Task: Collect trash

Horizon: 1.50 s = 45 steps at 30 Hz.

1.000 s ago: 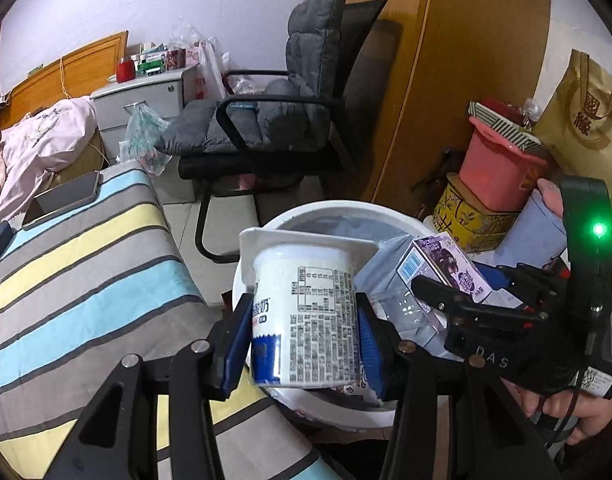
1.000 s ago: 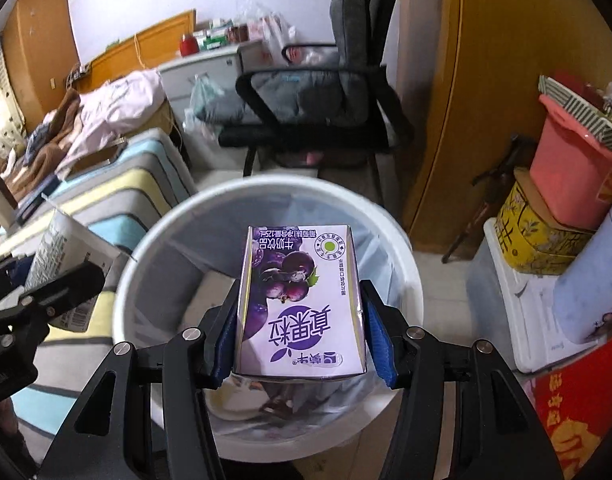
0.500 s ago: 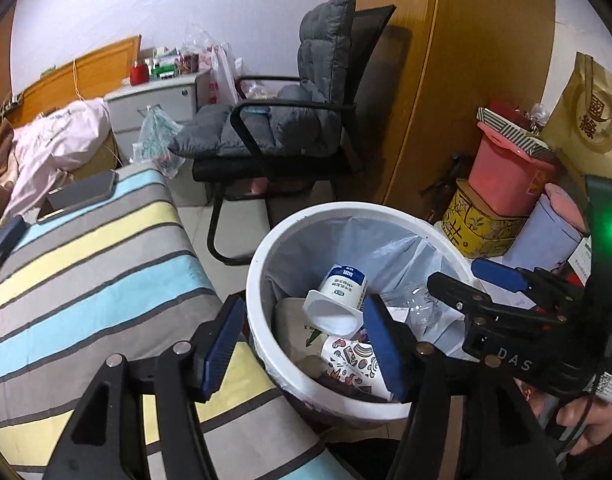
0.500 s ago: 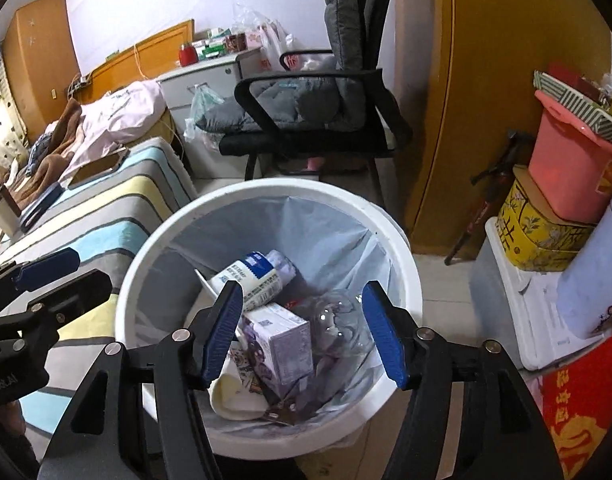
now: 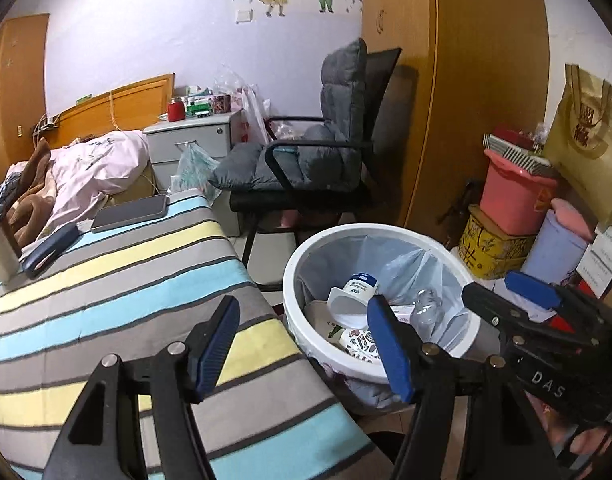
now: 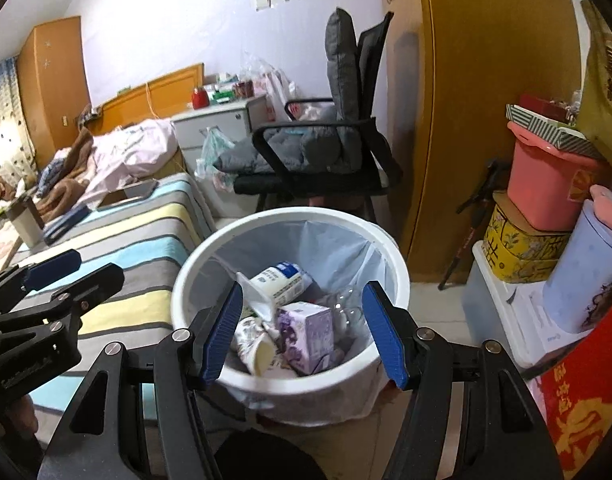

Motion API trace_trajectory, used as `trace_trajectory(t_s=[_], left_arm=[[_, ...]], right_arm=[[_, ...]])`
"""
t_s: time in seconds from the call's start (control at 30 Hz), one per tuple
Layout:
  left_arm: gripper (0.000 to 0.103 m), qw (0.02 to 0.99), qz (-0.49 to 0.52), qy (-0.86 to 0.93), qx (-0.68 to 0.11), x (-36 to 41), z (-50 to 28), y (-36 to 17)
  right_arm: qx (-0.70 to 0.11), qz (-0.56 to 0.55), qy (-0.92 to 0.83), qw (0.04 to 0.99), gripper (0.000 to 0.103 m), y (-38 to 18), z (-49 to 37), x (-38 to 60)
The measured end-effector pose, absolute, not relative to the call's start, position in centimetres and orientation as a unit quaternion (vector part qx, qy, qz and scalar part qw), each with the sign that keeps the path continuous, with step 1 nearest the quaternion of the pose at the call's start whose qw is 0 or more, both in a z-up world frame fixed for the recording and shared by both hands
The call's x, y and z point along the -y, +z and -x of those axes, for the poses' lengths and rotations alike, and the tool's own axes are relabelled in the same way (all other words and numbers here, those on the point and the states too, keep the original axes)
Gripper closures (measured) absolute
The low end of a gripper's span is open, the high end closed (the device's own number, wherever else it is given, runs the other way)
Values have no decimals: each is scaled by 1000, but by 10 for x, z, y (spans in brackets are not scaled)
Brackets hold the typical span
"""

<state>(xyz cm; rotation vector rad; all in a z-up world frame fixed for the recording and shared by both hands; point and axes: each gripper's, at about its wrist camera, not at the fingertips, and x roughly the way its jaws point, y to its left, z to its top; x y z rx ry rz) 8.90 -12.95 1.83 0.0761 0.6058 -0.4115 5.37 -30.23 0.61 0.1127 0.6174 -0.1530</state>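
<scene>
A white bin (image 5: 370,229) (image 6: 289,213) with a clear liner stands on the floor beside the striped surface. In it lie a white yogurt cup (image 5: 356,288) (image 6: 279,276), a purple drink carton (image 6: 306,328), a printed paper cup (image 6: 257,348) and a clear plastic bottle (image 6: 346,304). My left gripper (image 5: 303,308) hangs over the bin's near left rim. Its jaws are opening with nothing between them. My right gripper (image 6: 302,292) stands open above the bin, also holding nothing. Each gripper shows at the edge of the other's view.
A striped cloth surface (image 5: 105,300) to the left carries a phone (image 5: 129,212) and a dark case (image 5: 49,246). A black chair with a grey cushion (image 5: 306,168) stands behind the bin. A pink bucket (image 5: 514,196), boxes and a gold bag crowd the right.
Both grippers let go: the yogurt cup fell from the left and the purple carton from the right into the bin. Both have since drawn back and risen, jaws wider.
</scene>
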Motion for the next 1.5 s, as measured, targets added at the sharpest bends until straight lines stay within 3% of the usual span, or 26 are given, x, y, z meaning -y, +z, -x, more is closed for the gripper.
trace_trajectory(t_s=[0.27,1.5], left_arm=[[30,941,-32,-188,-280,118,-67,19],[29,947,-29,-162,-277,109,-55,20]], right_arm=[[-286,-50,-83,953,39,4,-36,288],[-277,-51,-87,955,39,8,-24,271]])
